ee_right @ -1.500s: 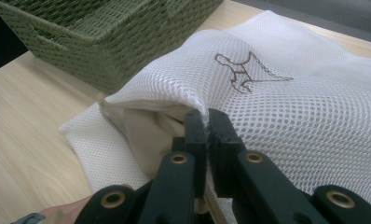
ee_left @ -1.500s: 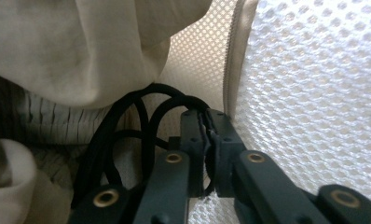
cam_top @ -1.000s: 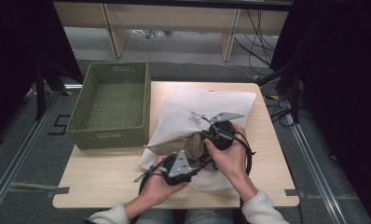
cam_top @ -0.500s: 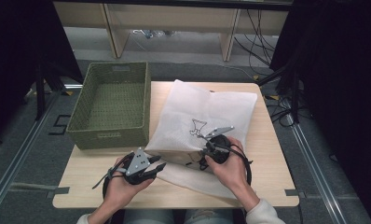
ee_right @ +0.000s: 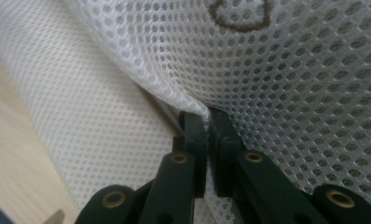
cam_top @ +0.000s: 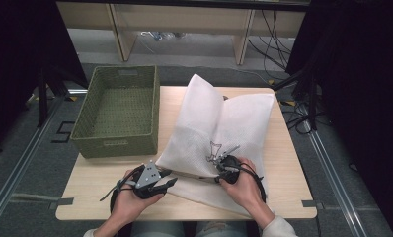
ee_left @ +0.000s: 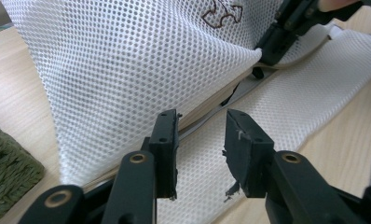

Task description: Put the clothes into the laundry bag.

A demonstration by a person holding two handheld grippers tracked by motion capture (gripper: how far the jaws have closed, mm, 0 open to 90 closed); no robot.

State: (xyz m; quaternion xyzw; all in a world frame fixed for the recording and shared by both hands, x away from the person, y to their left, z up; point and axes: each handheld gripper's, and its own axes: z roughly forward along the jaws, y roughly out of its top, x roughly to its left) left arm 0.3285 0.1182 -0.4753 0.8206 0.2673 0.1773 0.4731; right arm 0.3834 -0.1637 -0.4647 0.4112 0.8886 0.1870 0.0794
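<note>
Pinching the white mesh laundry bag [cam_top: 219, 133] at its lower-centre hem, right hand-held gripper [cam_top: 219, 170] clenched on fabric. Left hand-held gripper [ee_left: 200, 140] released, jaws apart near the seam. Soft, light, floppy; best grasped along the stiffer hem.

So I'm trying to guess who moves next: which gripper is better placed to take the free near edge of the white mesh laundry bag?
Left. The left gripper has open jaws beside the white mesh laundry bag's edge, while the right gripper is already shut on the mesh.
</note>
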